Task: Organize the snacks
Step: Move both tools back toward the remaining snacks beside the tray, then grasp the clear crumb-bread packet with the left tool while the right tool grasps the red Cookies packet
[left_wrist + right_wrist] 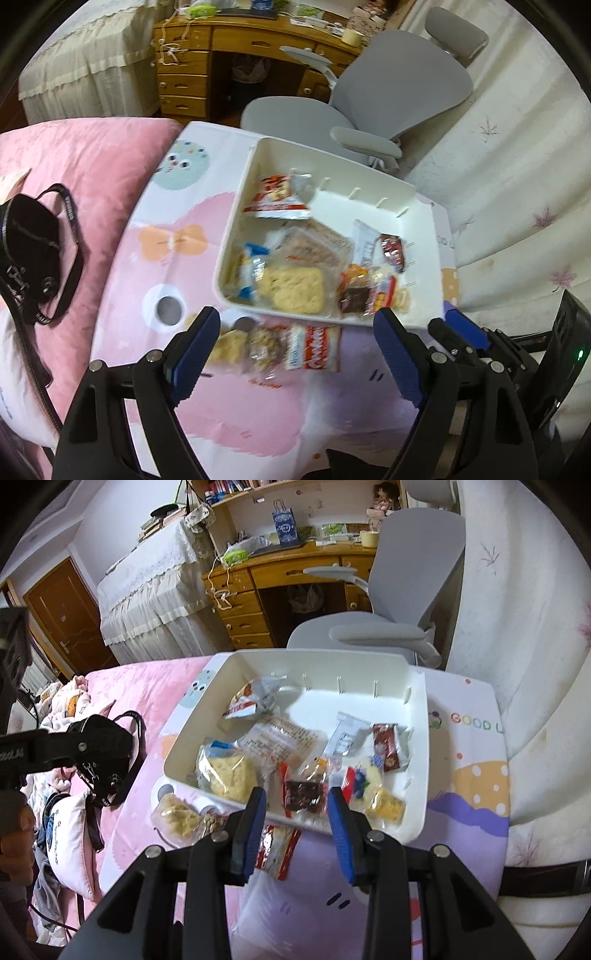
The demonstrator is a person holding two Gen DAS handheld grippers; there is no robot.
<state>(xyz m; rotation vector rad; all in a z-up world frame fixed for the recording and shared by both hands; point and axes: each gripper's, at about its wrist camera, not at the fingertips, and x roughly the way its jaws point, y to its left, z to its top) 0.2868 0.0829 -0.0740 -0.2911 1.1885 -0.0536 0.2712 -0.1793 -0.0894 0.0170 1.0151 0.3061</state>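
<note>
Both claws hang empty near the tray (236, 236): left claw (295, 354) spread wide over three loose snacks (280, 349) just outside its near rim, right claw (297, 825) narrowly apart there.

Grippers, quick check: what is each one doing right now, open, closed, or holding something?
Left gripper: open wide, holding nothing, above the loose snack packets beside the white tray.
Right gripper: open with a narrower gap, nothing held.
</note>
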